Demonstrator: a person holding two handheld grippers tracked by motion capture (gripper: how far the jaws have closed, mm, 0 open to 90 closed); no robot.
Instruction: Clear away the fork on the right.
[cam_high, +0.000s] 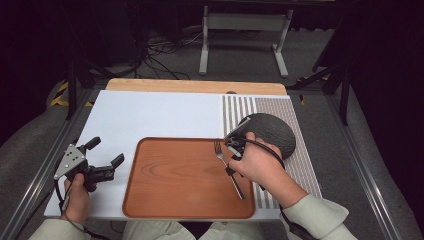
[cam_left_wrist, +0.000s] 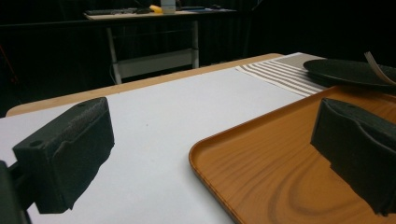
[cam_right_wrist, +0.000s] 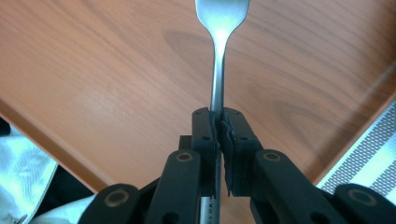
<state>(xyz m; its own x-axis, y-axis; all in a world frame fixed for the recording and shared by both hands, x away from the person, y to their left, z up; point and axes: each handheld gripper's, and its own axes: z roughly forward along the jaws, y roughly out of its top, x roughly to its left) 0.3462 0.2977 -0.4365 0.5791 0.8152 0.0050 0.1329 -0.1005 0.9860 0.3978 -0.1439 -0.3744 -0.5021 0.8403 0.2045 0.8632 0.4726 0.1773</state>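
Fork (cam_right_wrist: 218, 60) clamped in right tool (cam_right_wrist: 219, 128) over wooden tray (cam_high: 170, 175); left tool (cam_high: 107, 157) jaws apart, empty.

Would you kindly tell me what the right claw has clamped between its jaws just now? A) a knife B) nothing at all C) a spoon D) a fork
D: in the right gripper view the right claw is shut on the handle of a metal fork, whose tines point out over the wooden tray.
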